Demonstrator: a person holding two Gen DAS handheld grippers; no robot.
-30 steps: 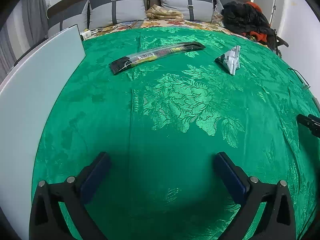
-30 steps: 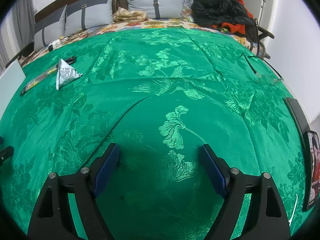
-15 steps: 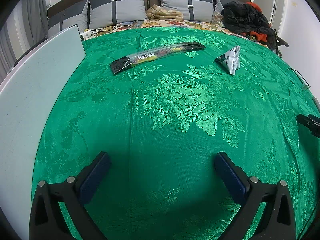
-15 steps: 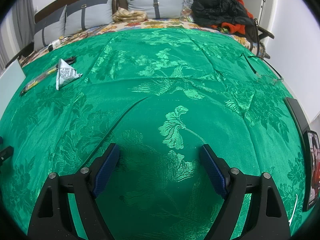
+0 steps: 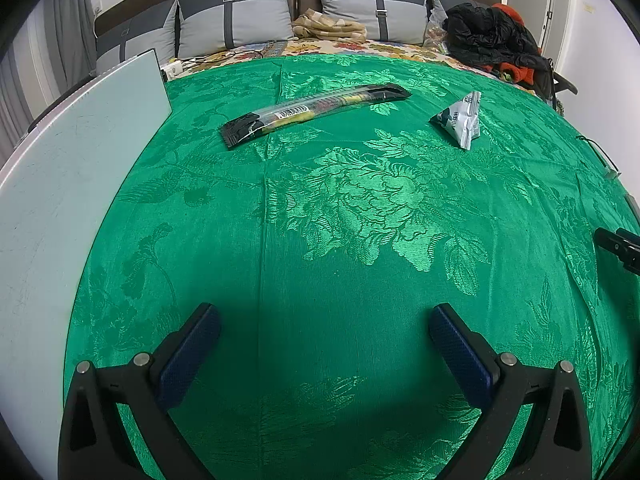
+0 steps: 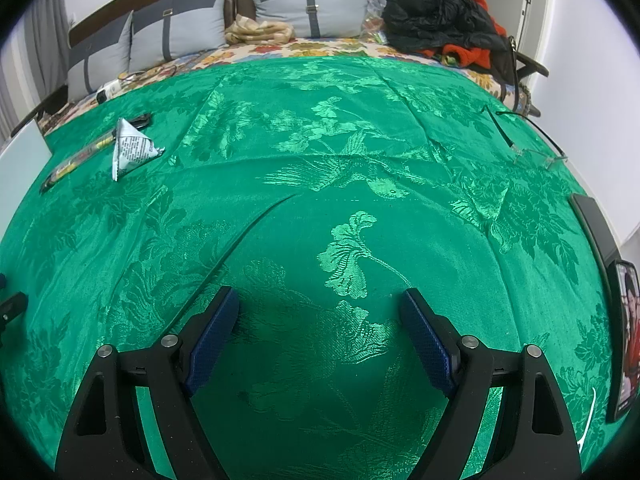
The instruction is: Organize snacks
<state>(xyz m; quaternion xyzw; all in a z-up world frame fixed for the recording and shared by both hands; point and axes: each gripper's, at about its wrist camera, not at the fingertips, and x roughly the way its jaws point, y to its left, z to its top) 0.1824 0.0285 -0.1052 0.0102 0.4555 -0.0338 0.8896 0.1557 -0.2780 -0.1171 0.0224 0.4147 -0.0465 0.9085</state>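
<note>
Two snack packs (image 5: 316, 114) (image 5: 460, 120) far ahead, both tongs (image 5: 324, 320) (image 6: 320, 304) wide (empty), well apart.

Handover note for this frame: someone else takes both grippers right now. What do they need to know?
Left gripper: open, empty, over bare green cloth.
Right gripper: open, empty, also over bare cloth.
Snacks: long black-ended packet and triangular white pouch lie apart on the far part of the cloth, the packet to the left of the pouch.
Pale board lies at the left edge.
Done: nothing visibly sorted.
Left: pick up and place both snacks.
</note>
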